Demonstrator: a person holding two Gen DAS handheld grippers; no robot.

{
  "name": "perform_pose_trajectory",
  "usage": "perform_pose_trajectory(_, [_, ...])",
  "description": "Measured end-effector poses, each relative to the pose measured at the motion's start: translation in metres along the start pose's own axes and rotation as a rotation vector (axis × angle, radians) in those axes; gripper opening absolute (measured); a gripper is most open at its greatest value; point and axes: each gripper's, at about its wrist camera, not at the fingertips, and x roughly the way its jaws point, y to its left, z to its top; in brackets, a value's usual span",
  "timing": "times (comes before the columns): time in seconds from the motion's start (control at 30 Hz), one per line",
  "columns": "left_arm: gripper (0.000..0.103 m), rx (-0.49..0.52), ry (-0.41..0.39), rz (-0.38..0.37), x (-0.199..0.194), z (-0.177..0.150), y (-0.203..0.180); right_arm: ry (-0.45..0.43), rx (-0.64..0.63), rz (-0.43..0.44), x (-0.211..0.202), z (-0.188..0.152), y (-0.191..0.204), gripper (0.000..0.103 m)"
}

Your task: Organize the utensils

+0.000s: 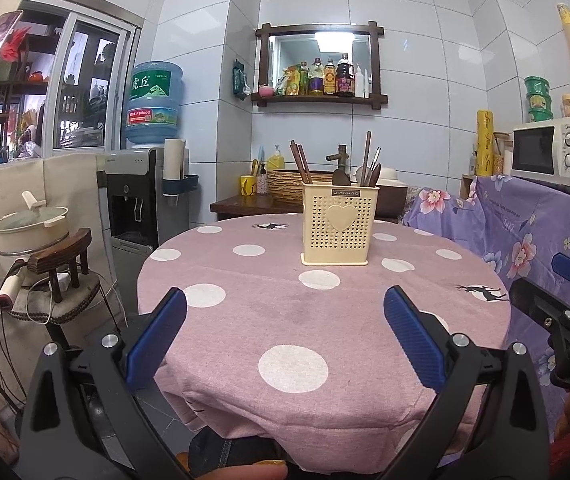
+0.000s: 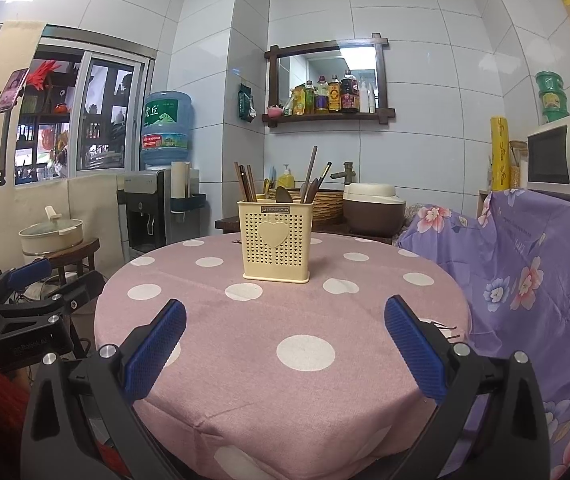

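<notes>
A cream perforated utensil holder point(image 1: 340, 224) with a heart on its front stands upright on the far half of the round table point(image 1: 245, 320). It holds brown chopsticks point(image 1: 300, 163), spoons and other utensils point(image 1: 370, 164). It also shows in the right wrist view point(image 2: 276, 241), with chopsticks point(image 2: 245, 182). My left gripper point(image 1: 285, 332) is open and empty, above the table's near edge. My right gripper point(image 2: 285, 344) is open and empty, also at the near edge. Each gripper shows at the other view's side: the right one point(image 1: 569, 304) and the left one point(image 2: 33, 292).
The table wears a pink cloth with white dots. A purple floral cloth point(image 2: 533, 280) covers furniture at the right, with a microwave point(image 1: 545, 152) on it. A water dispenser point(image 1: 141, 200) and a stool with a pot point(image 1: 33, 228) stand at the left. A sink counter point(image 1: 253, 200) lies behind.
</notes>
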Motion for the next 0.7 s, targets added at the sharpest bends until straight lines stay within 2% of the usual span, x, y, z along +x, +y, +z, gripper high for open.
perform_pose_trajectory(0.7, [0.097,0.008,0.005,0.01,0.0002,0.0003,0.001,0.008,0.006,-0.002,0.0028,-0.0032,0.0008,0.098])
